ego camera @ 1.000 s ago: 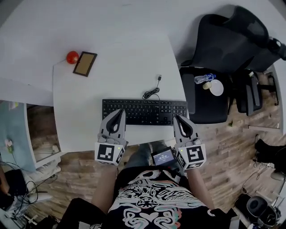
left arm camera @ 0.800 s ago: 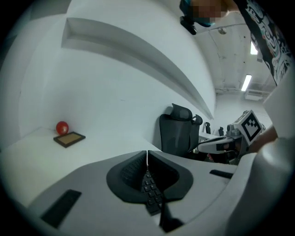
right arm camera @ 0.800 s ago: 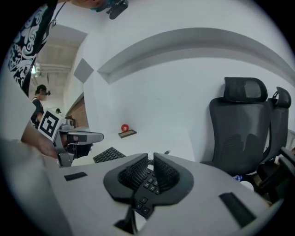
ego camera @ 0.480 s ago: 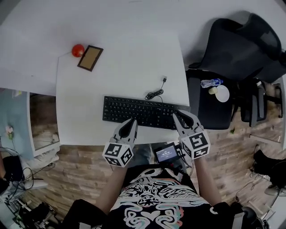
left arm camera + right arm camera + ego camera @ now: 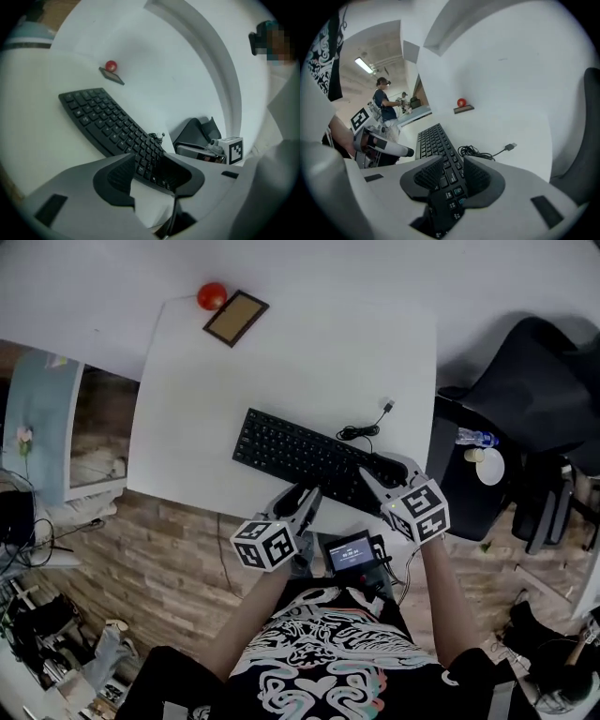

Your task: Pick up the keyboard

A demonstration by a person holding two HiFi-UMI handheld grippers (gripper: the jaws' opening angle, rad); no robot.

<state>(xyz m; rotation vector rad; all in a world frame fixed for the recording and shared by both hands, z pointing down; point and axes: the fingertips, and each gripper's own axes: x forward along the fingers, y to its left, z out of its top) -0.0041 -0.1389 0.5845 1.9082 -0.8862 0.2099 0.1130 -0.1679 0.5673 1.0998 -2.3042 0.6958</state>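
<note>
A black keyboard [image 5: 300, 454] lies slantwise on the white table [image 5: 281, 371], near its front edge. My left gripper [image 5: 307, 498] stands at the keyboard's near long edge, right of its middle. In the left gripper view the keyboard [image 5: 103, 122] runs into the gap of the left gripper [image 5: 149, 174]; its jaws have just been opening and the pads stand off it. My right gripper [image 5: 375, 474] is over the keyboard's right end. In the right gripper view the keys [image 5: 436, 143] show between the right gripper [image 5: 452, 176] jaws, which have just been opening, pads apart from them.
The keyboard's coiled cable with USB plug [image 5: 361, 430] lies loose behind it. A red ball [image 5: 212, 295] and a brown framed board [image 5: 236, 318] sit at the table's far left. A black office chair [image 5: 534, 381] with a water bottle [image 5: 473, 438] stands to the right.
Both grippers have sunk to the keyboard's near side and gone from shut to open. The left one has rolled. The head view has swung, so the table now lies slanted.
</note>
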